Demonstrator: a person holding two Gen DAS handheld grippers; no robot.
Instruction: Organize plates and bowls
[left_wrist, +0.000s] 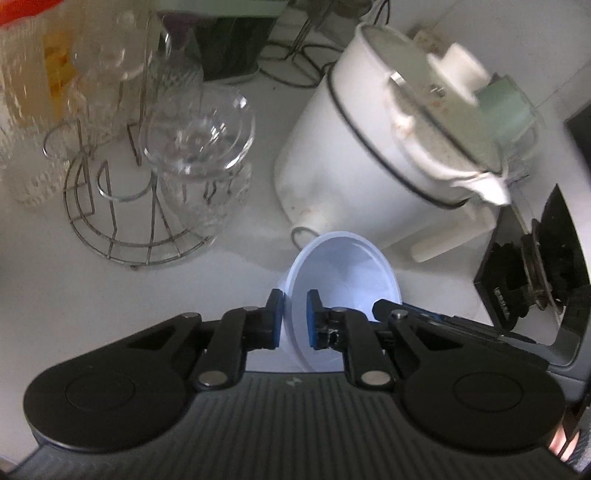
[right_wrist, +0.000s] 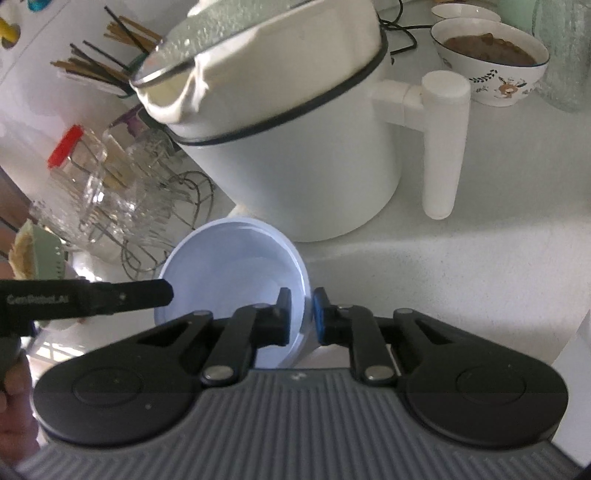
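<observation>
- Left tongs (left_wrist: 295, 319) nearest the lens, pads (left_wrist: 276, 317) clamped on the near rim of a pale blue bowl (left_wrist: 347, 273); one pad outside the wall, the other inside.
- Right tongs (right_wrist: 302, 315) likewise clenched on the same bowl (right_wrist: 229, 266), gripping the opp. side of the rim (wall pinched between the two blue pads).
- Bowl sits tilted btwn both tongs, over the white tabletop (right_wrist: 461, 266), just in front of a white electric pot (right_wrist: 295, 147) w/ a glass lid (right_wrist: 229, 33) and side handle (right_wrist: 443, 147).
- Left tongs' finger shows in the right view at the bowl's far rim, a hand (right_wrist: 14, 387) behind it.
- Wire rack (left_wrist: 122, 206) w/ clear glasses (left_wrist: 201, 136) stands left of the pot.
- Patterned bowl (right_wrist: 491, 59) w/ brown contents sits behind the pot's handle; a second one behind it, mostly cut off.
- Chopsticks (right_wrist: 107, 48) in a holder, far left.
</observation>
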